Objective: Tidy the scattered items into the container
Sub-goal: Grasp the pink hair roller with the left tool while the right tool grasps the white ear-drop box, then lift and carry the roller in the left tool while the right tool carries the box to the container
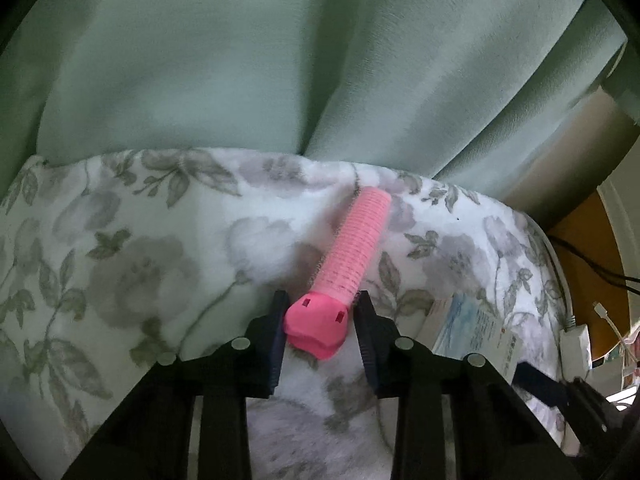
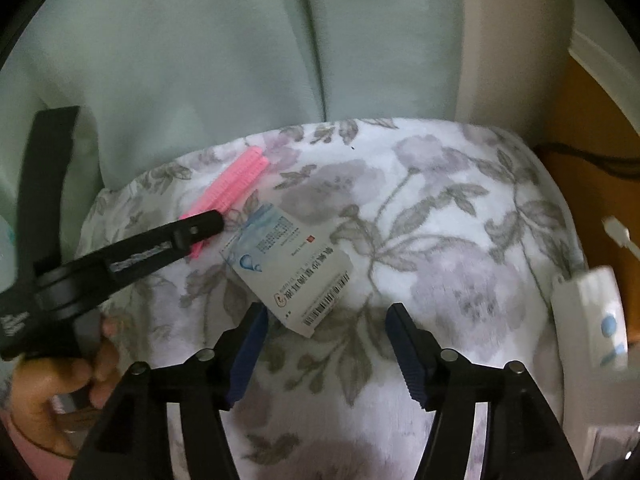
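A pink ribbed hair roller (image 1: 352, 248) lies slanted on the floral blanket (image 1: 140, 260). My left gripper (image 1: 320, 320) is shut on its solid pink base, with the ribbed part sticking out ahead. In the right wrist view the same roller (image 2: 236, 180) shows beyond the left gripper (image 2: 200, 228). A white and blue medicine box (image 2: 288, 268) lies flat on the blanket. My right gripper (image 2: 326, 314) stands open just in front of it; the box's near corner reaches between the fingertips, untouched. The box (image 1: 472, 328) and the right gripper (image 1: 540, 384) also show at the left wrist view's right edge.
A pale green curtain (image 2: 200, 60) hangs behind the blanket. To the right, a white power strip (image 2: 592, 312) with a white cable (image 2: 618, 232) lies off the blanket's edge above a wooden floor (image 2: 592, 120). A hand (image 2: 60, 392) holds the left gripper's handle.
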`<state>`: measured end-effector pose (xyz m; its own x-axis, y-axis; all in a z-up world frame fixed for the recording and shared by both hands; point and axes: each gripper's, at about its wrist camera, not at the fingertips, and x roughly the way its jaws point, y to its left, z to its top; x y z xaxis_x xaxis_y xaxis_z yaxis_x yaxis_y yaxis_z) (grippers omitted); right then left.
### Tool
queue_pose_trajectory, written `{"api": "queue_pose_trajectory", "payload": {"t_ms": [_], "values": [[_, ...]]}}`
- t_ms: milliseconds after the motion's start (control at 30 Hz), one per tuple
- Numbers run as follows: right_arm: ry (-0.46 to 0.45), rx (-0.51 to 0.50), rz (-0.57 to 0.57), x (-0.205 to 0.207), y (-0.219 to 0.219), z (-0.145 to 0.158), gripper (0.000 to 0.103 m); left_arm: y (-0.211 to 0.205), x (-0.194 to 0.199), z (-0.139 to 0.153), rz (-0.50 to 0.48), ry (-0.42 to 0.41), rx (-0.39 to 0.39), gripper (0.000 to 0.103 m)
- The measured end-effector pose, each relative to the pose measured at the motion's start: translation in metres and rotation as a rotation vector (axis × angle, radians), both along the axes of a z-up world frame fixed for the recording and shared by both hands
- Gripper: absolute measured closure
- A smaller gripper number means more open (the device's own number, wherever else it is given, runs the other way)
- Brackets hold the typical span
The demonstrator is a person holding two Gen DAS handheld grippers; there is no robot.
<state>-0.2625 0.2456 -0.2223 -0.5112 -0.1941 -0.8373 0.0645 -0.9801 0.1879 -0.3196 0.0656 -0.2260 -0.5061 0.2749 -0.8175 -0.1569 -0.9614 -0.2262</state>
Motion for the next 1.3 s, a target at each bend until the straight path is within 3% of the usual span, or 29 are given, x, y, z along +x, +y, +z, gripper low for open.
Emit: {"api": "queue_pose_trajectory", "payload": {"t_ms": [333, 567, 800, 1033, 1300], "values": [[0.059, 0.08, 0.082, -0.023, -0.023, -0.007, 0.032, -0.028, 0.022, 0.002, 0.062, -0.016, 0.04, 0.071], [0.089, 0.091, 0.091, -0.031, -0.034, -0.01, 0.032, -0.024, 0.022, -0.002, 0.054, 0.001, 0.006, 0.07], [0.076, 0.108, 0.051, -0.019, -0.027, -0.009, 0.049, -0.014, 0.02, -0.003, 0.045, 0.014, -0.044, 0.07], [0.031, 0.071, 0.009, 0.01, -0.019, -0.006, 0.049, -0.005, 0.032, 0.002, 0.029, 0.007, -0.079, 0.074], [-0.032, 0.014, -0.037, 0.061, -0.009, -0.005, 0.049, 0.004, 0.072, 0.004, 0.006, -0.036, -0.096, 0.074]]}}
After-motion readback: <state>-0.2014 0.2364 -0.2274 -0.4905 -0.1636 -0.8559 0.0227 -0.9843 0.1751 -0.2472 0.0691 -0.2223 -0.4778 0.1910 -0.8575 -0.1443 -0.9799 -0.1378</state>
